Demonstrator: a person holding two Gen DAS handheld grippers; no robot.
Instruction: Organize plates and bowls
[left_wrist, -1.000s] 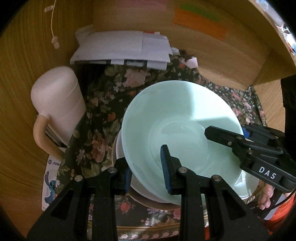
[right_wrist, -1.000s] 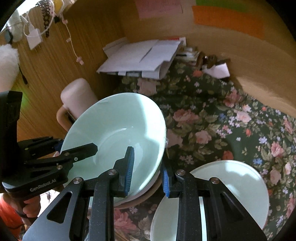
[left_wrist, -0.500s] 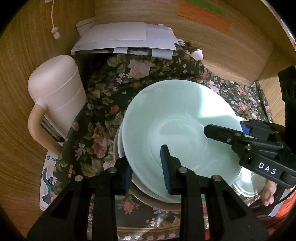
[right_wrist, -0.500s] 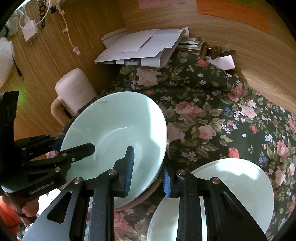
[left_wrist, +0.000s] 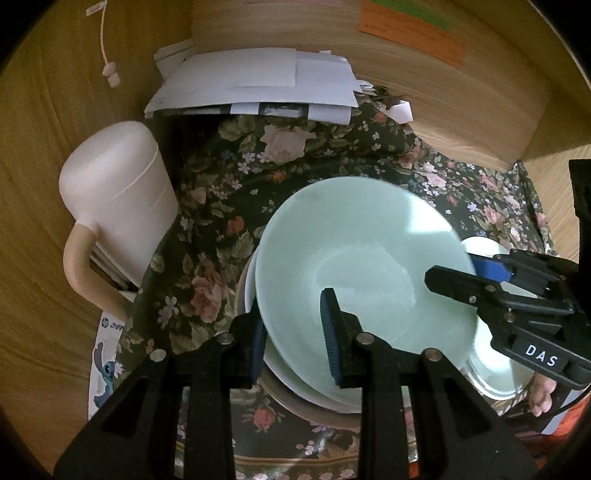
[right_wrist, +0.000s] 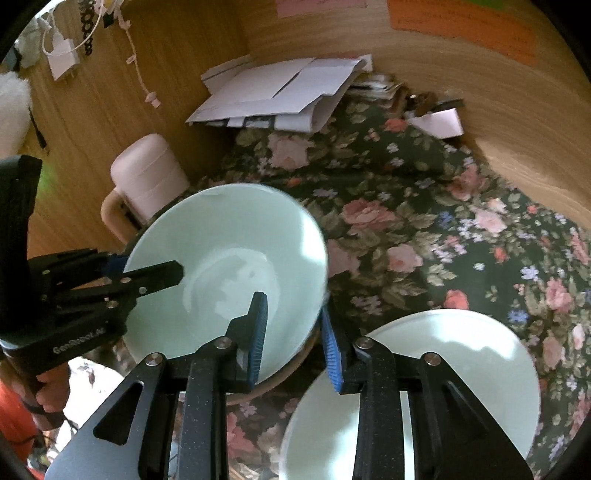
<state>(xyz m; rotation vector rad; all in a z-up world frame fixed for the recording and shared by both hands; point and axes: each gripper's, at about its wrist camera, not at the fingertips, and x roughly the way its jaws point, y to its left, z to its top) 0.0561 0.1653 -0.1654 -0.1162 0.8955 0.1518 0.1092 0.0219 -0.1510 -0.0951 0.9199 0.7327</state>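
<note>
A flowered cloth (left_wrist: 236, 206) covers the surface inside a wooden nook; white papers (left_wrist: 258, 85) lie stacked at the upper middle of the frame; a pale pink jug (left_wrist: 118, 206) with a curved handle stands at the left; orange notes (right_wrist: 461, 29) are stuck on the back wall, their writing too small to read. At centre, a mint-green bowl (left_wrist: 362, 258) sits tilted atop a stack of dishes; the left claw (left_wrist: 295, 332) is closed narrow on its near rim, one pad inside, one outside; the right claw (right_wrist: 291, 328) likewise pinches the opposite rim; a second pale plate (right_wrist: 461, 350) lies at the lower right, just beside the stack. One claw reads "DAS"; the other "GenRobot.AI".
</note>
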